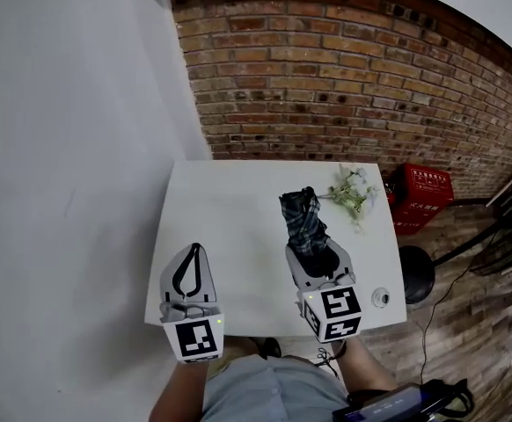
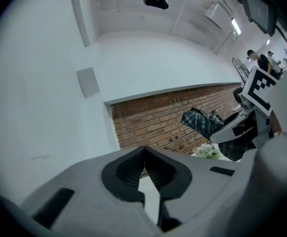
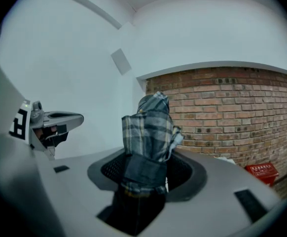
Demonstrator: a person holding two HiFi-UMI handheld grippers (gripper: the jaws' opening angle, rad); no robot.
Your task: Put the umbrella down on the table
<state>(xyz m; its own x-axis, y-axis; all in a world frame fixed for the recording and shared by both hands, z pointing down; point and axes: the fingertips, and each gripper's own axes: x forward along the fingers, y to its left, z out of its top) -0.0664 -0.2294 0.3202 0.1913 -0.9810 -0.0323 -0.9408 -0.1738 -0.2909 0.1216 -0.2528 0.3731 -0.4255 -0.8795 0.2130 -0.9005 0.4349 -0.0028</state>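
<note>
A folded umbrella (image 1: 304, 222) in dark plaid cloth stands between the jaws of my right gripper (image 1: 316, 255), which is shut on its lower part, above the right half of the white table (image 1: 230, 227). In the right gripper view the umbrella (image 3: 148, 137) sticks up out of the right gripper (image 3: 146, 157), strap wrapped round it. My left gripper (image 1: 193, 249) is over the table's front left, its jaws closed tip to tip with nothing between them; in its own view the left gripper (image 2: 143, 149) looks the same. The umbrella (image 2: 202, 122) shows there at the right.
A bunch of pale flowers (image 1: 351, 192) lies at the table's back right corner. A small round object (image 1: 380, 297) sits near the front right corner. A red crate (image 1: 423, 196) and a black stool (image 1: 414, 275) stand on the floor at the right, below a brick wall.
</note>
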